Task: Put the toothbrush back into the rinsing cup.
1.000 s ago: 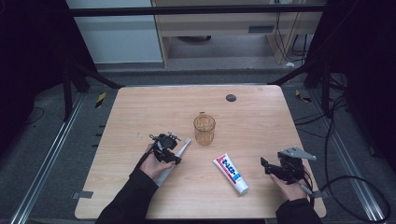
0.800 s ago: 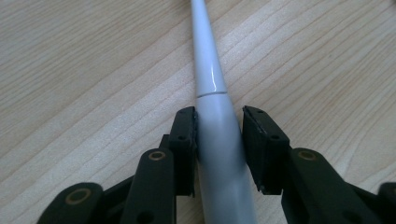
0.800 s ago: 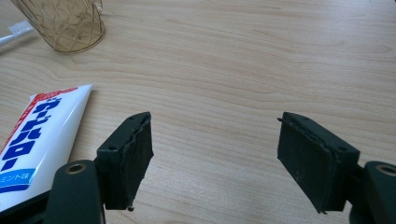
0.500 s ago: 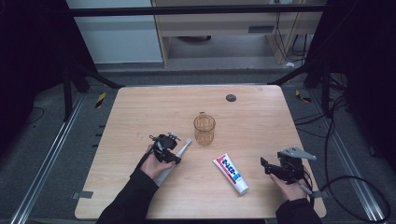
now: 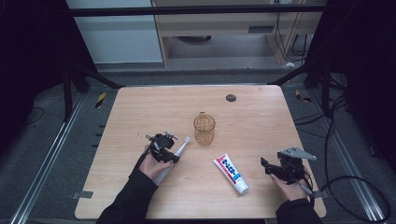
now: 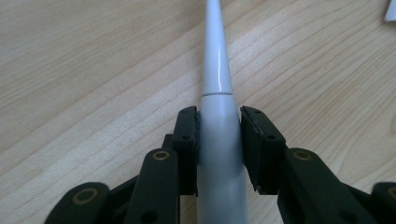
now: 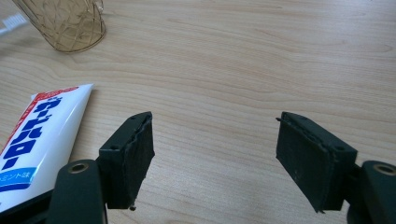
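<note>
The left gripper (image 5: 164, 148) lay low over the wooden table (image 5: 140, 107), its 2 jaws having just been closing around the white electric toothbrush (image 5: 173, 154); in the left gripper view the pads (image 6: 187, 140) met the handle (image 6: 219, 135) on both sides, so the brush appeared gripped while it lay flat on the board. Just beyond its head stood the amber cup (image 5: 204, 129), upright and empty as far as could be seen. Right of centre lay the toothpaste tube (image 5: 230, 173), untouched. The right gripper (image 5: 267, 166) rested near the table's right edge with its jaws spread wide on nothing. Judged progress: the grasp was made; lifting the brush and any placing remained.
</note>
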`<state>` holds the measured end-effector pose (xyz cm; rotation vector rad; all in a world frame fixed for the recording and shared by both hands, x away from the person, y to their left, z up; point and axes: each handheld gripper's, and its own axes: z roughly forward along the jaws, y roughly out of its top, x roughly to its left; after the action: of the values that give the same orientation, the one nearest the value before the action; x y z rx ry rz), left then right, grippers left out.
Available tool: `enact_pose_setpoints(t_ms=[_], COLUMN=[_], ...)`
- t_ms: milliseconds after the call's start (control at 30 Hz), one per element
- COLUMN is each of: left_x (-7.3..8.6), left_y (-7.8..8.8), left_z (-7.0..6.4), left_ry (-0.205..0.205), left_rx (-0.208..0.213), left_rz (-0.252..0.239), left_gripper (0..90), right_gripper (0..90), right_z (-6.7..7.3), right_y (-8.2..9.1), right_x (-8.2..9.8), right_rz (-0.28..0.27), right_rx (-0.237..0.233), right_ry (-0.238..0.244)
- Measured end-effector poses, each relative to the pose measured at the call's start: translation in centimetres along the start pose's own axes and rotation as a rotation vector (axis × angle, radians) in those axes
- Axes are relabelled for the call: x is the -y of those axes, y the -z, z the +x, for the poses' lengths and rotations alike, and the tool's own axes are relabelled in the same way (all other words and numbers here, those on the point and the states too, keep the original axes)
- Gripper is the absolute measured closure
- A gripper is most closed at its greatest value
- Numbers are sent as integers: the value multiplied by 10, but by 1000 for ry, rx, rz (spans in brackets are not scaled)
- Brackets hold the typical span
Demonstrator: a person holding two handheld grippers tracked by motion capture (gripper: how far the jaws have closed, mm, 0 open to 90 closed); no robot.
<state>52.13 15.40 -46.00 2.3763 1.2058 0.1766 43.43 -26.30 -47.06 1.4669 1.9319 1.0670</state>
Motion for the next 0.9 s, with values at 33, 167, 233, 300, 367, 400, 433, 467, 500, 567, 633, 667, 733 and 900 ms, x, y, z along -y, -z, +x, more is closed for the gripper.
enact_pose_setpoints(t_ms=[33, 167, 233, 300, 367, 400, 433, 467, 500, 567, 633, 667, 733, 900], left_x=[0, 1, 1, 1, 1, 1, 1, 1, 1, 1, 1, 1, 1, 2], left_y=[4, 16, 24, 31, 38, 41, 44, 47, 50, 56, 62, 64, 69, 79], left_z=[0, 0, -1, -1, -1, -2, -2, -2, -2, -3, -4, -4, -4, -4], left_ry=[-1, 5, 7, 7, 3, 5, 1, 2, 4, -1, -6, -9, -8, -1], left_rx=[0, 2, 1, 4, 2, 0, -3, -7, -9, -15, -17, -20, -25, -37], left_rz=[-13, -70, -104, -129, -151, -165, -176, -194, -211, -234, -255, -268, -296, -358], left_gripper=[675, 675, 675, 676, 676, 676, 676, 676, 676, 677, 678, 677, 678, 678], right_gripper=[276, 277, 278, 278, 278, 278, 279, 279, 279, 279, 279, 279, 280, 280], right_z=[0, 0, 0, 0, 0, 0, 0, 0, 0, 0, 0, 0, 0, 0], right_y=[0, 0, 0, 0, 0, 0, 0, 0, 0, 0, 0, 0, 0, 0], right_x=[0, 0, 0, 0, 0, 0, 0, 0, 0, 0, 1, 1, 1, 0], right_rz=[1, 0, 0, 0, 2, 2, 1, 1, 1, 1, 1, 1, 1, 1], right_rx=[-3, 0, -2, -1, -1, 0, 0, 0, 0, 0, 0, 0, 0, 0], right_ry=[-2, 5, 3, 3, 0, 0, 2, 4, 3, 3, 3, 4, 2, 4])
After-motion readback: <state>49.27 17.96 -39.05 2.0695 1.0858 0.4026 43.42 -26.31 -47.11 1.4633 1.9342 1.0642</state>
